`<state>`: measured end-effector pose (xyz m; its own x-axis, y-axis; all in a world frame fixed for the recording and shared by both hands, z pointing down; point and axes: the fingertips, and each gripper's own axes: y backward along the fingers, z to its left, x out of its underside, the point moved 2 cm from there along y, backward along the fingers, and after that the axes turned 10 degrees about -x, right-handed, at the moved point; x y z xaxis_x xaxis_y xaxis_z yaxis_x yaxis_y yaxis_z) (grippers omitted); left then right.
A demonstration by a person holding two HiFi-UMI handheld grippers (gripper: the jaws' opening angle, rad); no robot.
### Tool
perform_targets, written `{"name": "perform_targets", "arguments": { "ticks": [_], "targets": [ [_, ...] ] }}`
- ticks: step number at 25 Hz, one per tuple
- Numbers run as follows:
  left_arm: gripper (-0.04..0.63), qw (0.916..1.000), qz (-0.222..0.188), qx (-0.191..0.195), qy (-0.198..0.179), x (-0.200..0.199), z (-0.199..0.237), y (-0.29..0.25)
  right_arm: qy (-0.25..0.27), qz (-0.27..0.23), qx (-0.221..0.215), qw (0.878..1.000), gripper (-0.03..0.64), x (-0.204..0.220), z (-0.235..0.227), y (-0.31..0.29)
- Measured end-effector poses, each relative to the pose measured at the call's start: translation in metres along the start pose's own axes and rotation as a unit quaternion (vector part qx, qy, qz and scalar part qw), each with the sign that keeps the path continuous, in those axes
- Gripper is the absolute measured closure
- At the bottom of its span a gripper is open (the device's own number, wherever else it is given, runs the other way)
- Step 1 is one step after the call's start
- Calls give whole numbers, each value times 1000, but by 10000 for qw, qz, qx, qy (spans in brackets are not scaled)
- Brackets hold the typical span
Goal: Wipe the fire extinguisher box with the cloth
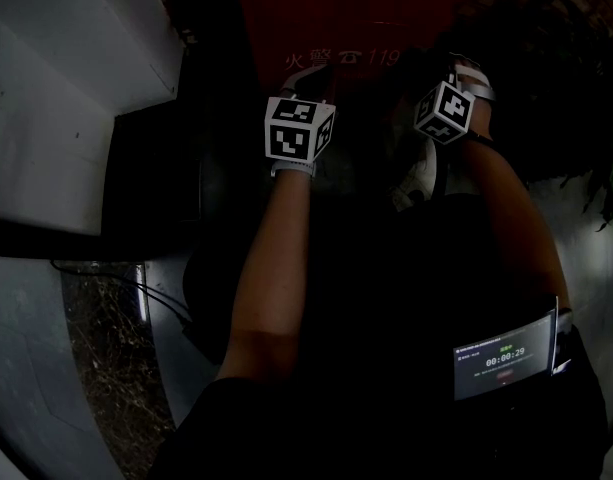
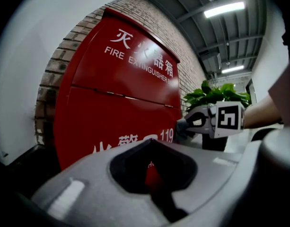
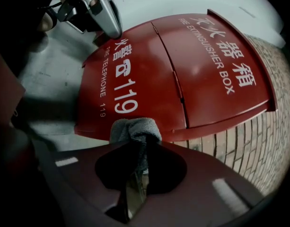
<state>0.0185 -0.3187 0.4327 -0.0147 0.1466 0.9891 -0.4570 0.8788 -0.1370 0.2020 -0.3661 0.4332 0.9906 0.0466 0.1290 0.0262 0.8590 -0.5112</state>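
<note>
Cloth (image 3: 135, 129) sits bunched proud of the clamping right gripper (image 3: 144, 142), so fabric, not jaw, meets the red fire extinguisher box (image 3: 182, 70) first; the left gripper (image 2: 152, 143), jaws together and empty, hangs alongside.

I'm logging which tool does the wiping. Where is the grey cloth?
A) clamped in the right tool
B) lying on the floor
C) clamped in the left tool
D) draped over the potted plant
A: the right gripper view shows the grey cloth pinched in the jaws of the right tool, close to the red fire extinguisher box; the left tool is shut on nothing.
</note>
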Motion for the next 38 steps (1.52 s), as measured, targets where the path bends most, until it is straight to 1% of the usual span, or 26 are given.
{"name": "perform_targets", "arguments": {
  "ticks": [4, 7, 11, 13, 15, 16, 18, 19, 21, 25, 27, 30, 32, 38],
  "targets": [
    [592, 9999, 79, -127, 67, 5, 10, 5, -226, 120, -48, 9997, 584, 10, -2, 4],
    [592, 9994, 207, -261, 12, 12, 20, 9, -38, -59, -103, 9999, 584, -10, 10, 14],
    [592, 9988, 434, -214, 20, 25, 29, 15, 304, -597, -173, 9976, 584, -75, 31, 25],
    [592, 9983, 497, -268, -118, 27, 34, 18, 397, -873, -199, 9952, 584, -110, 41, 29],
    [592, 9970, 534, -443, -333, 31, 46, 20, 430, -1116, -254, 9925, 584, -143, 52, 29],
    [592, 9954, 592, -591, -459, 35, 56, 22, 448, -1220, -281, 9911, 584, -159, 58, 28],
    [592, 9907, 765, -907, -672, 45, 79, 25, 499, -1380, -340, 9886, 584, -187, 68, 23],
    [592, 9887, 842, -1012, -713, 49, 89, 26, 518, -1437, -370, 9876, 584, -198, 72, 20],
    [592, 9868, 903, -1121, -741, 48, 104, 29, 536, -1523, -420, 9860, 584, -218, 77, 15],
    [592, 9845, 833, -1230, -936, 37, 120, 33, 643, -1649, -482, 9830, 584, -247, 83, 7],
    [592, 9839, 860, -1282, -903, 36, 125, 34, 712, -1662, -460, 9824, 584, -257, 84, 4],
    [592, 9840, 884, -1386, -680, 36, 132, 39, 761, -1663, -449, 9821, 584, -270, 84, -1],
    [592, 9834, 889, -1461, -603, 37, 135, 40, 778, -1668, -481, 9817, 584, -277, 86, -4],
    [592, 9850, 773, -1514, -307, 36, 140, 37, 779, -1657, -407, 9822, 584, -285, 82, -10]
  ]
}}
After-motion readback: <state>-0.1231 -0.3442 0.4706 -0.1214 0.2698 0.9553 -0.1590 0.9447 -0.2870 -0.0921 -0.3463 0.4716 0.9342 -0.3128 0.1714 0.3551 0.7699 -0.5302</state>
